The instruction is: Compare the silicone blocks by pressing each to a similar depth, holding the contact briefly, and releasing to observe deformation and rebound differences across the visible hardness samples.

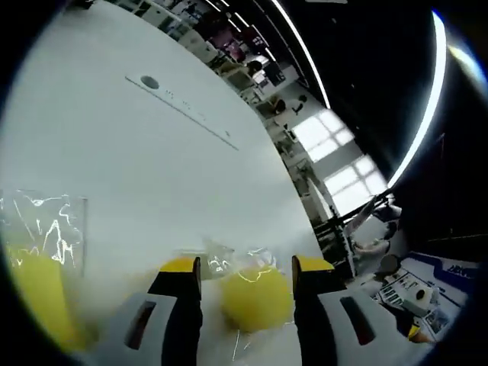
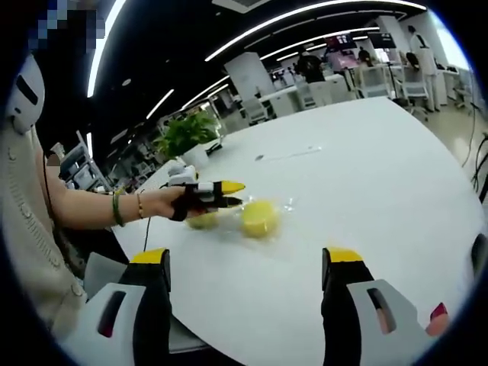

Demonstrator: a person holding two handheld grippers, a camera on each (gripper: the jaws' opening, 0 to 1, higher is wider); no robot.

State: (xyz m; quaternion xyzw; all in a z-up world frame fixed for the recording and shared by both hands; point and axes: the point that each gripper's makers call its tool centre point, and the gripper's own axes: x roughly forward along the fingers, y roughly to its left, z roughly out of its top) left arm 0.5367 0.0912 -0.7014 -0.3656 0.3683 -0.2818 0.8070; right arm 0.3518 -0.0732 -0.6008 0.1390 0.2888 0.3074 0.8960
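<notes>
Two yellow blocks lie on the white table [image 2: 396,175], apart. Left gripper [image 1: 248,268] jaws stand open astride the round block [image 1: 256,297], seemingly untouched; the second block [image 1: 34,293] lies beside it. Right gripper [image 2: 248,263] is open, empty, well back. Pressing remains.

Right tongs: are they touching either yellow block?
Apart. The right gripper view shows the right tongs open over bare table, well short of both yellow blocks, which lie by the left tongs.

Open office, white table [image 2: 396,191], ceiling light strips [image 2: 305,11].
</notes>
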